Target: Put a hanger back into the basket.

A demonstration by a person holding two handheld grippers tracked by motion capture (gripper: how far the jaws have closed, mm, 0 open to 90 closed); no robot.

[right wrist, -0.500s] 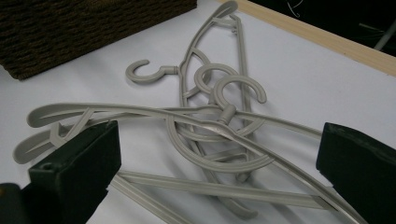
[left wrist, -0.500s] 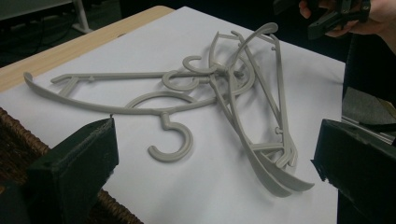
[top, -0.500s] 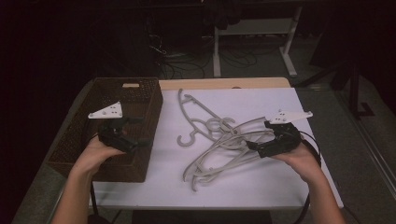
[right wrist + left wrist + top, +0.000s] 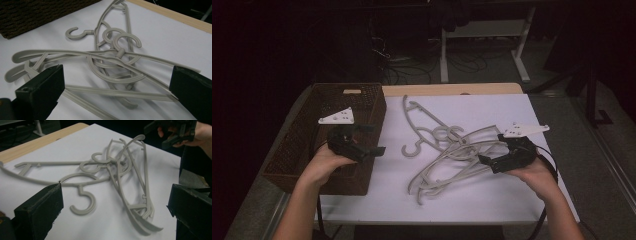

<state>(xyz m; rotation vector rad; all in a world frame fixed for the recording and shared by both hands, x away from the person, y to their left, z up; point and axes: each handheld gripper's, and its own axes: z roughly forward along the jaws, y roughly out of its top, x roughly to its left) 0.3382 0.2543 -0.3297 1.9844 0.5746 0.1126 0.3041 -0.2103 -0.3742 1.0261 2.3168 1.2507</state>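
Several grey plastic hangers (image 4: 447, 150) lie tangled on the white tabletop (image 4: 492, 200); one hook (image 4: 83, 203) points toward my left gripper. My left gripper (image 4: 374, 138) is held over the right wall of the brown wicker basket (image 4: 297, 150), facing the pile, jaws open and empty. In its own view the left gripper (image 4: 115, 192) frames the hangers (image 4: 125, 175) between wide jaws. My right gripper (image 4: 492, 150) hovers at the right end of the pile, open, with nothing gripped. Hanger arms (image 4: 112, 62) lie just ahead of the right gripper (image 4: 117, 75).
The basket's woven wall (image 4: 37, 12) stands left of the hangers. A wooden table edge (image 4: 452, 90) runs along the back. Behind the table the floor is dark, with desk legs (image 4: 444, 55) and cables. The right hand's gripper (image 4: 175, 130) shows at the top right of the left gripper view.
My left gripper has shifted slightly right, toward the hangers. The right gripper and the hangers have stayed where they were.
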